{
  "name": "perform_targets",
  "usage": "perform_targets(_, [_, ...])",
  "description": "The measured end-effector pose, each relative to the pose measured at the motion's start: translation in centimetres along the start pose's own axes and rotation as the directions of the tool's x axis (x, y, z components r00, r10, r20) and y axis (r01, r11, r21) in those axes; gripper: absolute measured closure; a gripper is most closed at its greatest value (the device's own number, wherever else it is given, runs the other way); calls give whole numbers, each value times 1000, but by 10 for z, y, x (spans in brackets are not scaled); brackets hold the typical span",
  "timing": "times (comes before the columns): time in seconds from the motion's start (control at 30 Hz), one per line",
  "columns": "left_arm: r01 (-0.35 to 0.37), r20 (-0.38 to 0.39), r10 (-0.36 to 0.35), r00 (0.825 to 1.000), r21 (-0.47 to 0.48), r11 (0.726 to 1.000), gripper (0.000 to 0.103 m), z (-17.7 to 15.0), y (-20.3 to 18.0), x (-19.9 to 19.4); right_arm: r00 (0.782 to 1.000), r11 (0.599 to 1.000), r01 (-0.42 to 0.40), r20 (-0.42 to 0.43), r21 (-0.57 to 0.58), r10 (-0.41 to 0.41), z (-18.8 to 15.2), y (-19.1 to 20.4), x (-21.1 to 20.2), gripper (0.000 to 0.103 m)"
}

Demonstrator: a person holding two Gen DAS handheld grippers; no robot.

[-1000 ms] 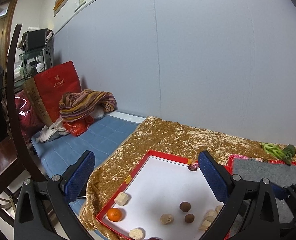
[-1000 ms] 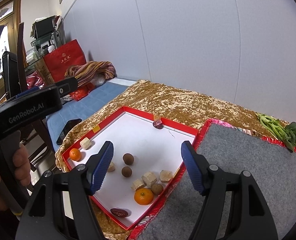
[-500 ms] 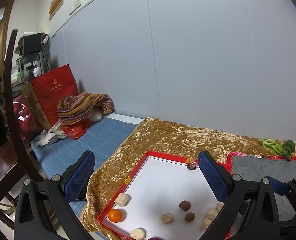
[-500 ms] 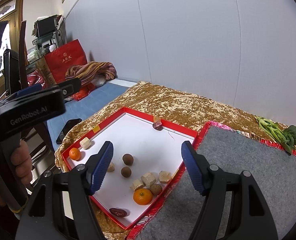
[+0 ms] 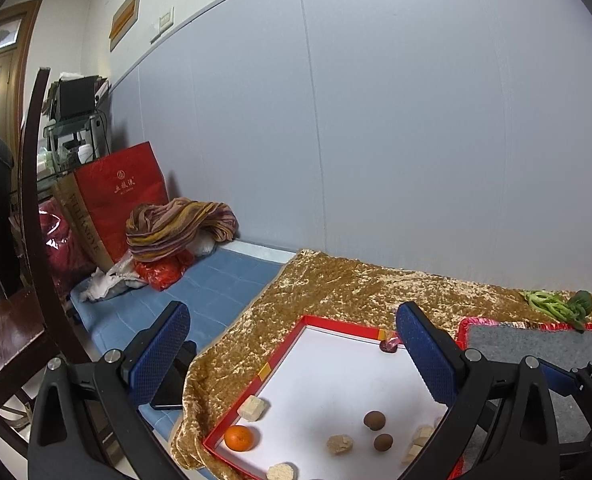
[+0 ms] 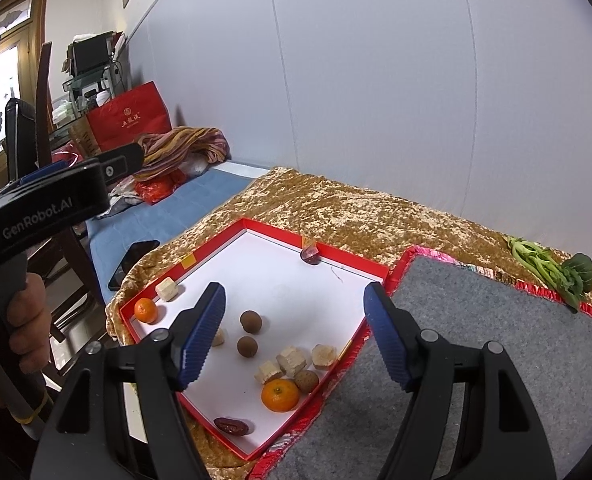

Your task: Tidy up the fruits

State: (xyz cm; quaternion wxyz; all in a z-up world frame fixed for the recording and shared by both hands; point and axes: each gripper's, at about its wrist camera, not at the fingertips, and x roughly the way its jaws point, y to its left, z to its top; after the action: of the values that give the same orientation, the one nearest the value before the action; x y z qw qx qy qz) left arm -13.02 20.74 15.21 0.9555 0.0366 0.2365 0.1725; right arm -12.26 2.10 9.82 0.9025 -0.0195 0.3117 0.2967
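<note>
Both tongs, left [image 5: 292, 356] and right [image 6: 296, 332], gape wide and empty above the tray [image 6: 216, 236], where the mandarin [image 6: 280, 395] below the right tongs looks light, soft-skinned and roll-prone, best pinched gently across its middle.

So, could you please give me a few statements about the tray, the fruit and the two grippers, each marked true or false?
1. Both the left gripper and the right gripper are open and empty. True.
2. The red tray holds three oranges. False: two show, one orange near the grey mat, another orange at the tray's left corner.
3. The leafy greens lie in the tray. False: they lie on the gold cloth.
4. Two round brown fruits sit mid-tray. True.
</note>
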Motion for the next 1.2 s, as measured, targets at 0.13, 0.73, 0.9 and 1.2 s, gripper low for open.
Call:
perform_targets(0.13, [-2, -7, 2, 1000, -4, 1000, 0, 0, 0, 1, 1000, 1000, 6, 7, 2, -6, 0, -1, -2, 25])
perform_targets(0.73, [-12, -6, 13, 1000, 15, 1000, 0, -3, -1, 4, 1000, 1000, 14, -20, -11, -14, -3, 1, 6, 24])
perform_targets(0.9, [-16, -9, 16, 1000, 14, 1000, 0, -3, 1, 3, 1000, 1000, 13, -21, -11, -13, -3, 1, 6, 24])
perform_targets(1.2, [-15, -17, 15, 1000, 16, 1000, 0, -4, 1, 4, 999, 1000, 16, -28, -13, -16, -4, 2, 7, 24])
